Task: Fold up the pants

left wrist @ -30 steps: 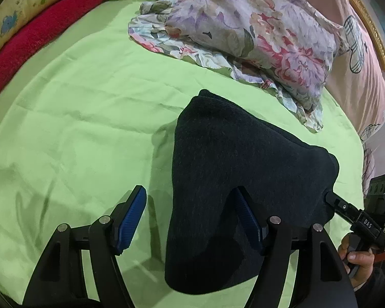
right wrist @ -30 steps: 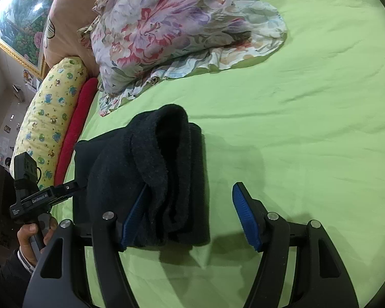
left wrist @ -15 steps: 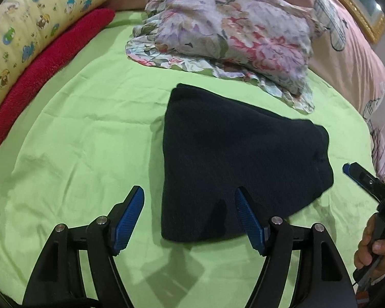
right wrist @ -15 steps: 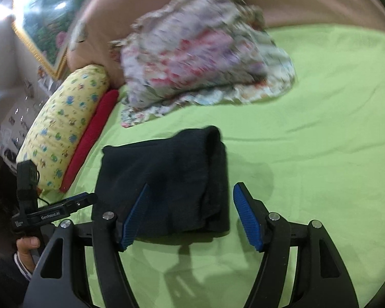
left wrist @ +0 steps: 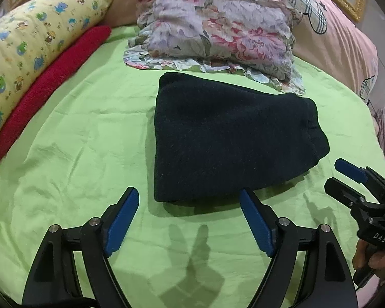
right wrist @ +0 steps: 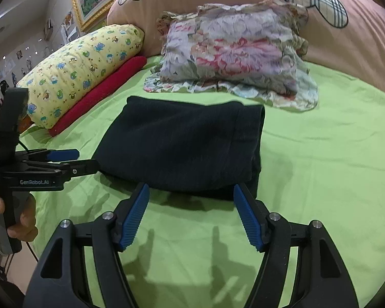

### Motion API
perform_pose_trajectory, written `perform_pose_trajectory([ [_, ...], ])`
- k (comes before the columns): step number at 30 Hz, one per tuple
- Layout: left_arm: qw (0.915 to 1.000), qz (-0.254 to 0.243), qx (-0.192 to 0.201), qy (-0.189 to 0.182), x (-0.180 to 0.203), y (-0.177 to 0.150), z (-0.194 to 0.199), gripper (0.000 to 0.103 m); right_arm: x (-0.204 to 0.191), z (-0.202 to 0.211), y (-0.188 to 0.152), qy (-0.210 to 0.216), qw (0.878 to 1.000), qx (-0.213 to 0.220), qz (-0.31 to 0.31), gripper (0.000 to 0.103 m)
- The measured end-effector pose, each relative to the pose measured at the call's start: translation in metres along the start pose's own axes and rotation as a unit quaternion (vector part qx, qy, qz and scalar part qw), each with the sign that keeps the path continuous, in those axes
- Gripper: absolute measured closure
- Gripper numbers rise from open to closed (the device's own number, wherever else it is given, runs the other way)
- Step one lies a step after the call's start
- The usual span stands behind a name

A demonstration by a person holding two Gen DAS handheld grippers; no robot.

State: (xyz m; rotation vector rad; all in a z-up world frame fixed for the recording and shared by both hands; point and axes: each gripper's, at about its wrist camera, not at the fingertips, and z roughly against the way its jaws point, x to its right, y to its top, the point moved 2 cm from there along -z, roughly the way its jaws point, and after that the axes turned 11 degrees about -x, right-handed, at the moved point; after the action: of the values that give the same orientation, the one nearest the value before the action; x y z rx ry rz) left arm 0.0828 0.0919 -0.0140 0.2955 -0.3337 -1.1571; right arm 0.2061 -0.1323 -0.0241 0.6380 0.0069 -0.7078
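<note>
Pants (left wrist: 225,138): dark, folded into a compact thick stack, laid flat on the green bed sheet (left wrist: 84,133), just in front of the floral pillow (left wrist: 218,28); the fold is judged complete or nearly so.
Left tongs (left wrist: 188,215): jaws opening, nothing between them, held just short of the pants' near edge, apparently released to leave the stack undisturbed.
Right tongs (right wrist: 191,213): spread, empty, likewise clear of the pants.
Yellow bolster (left wrist: 33,36) and red towel (left wrist: 51,82): left of the pants, well apart.
</note>
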Motion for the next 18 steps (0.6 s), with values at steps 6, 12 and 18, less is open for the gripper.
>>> perform_pose_trajectory([
  [6, 0.9999, -0.004, 0.01, -0.003, -0.001, -0.008, -0.013, 0.021, -0.004, -0.013, -0.01, -0.033, 0.999, 0.016, 0.021, 0.027],
  [12, 0.9997, 0.001, 0.019, 0.012, -0.005, -0.013, -0.012, 0.021, -0.006, -0.017, -0.01, -0.029, 0.999, 0.023, 0.004, 0.027],
  [18, 0.9995, -0.001, 0.026, 0.02, -0.007, -0.015, -0.009, 0.021, -0.013, -0.018, -0.008, -0.028, 0.999, 0.033, 0.016, 0.025],
])
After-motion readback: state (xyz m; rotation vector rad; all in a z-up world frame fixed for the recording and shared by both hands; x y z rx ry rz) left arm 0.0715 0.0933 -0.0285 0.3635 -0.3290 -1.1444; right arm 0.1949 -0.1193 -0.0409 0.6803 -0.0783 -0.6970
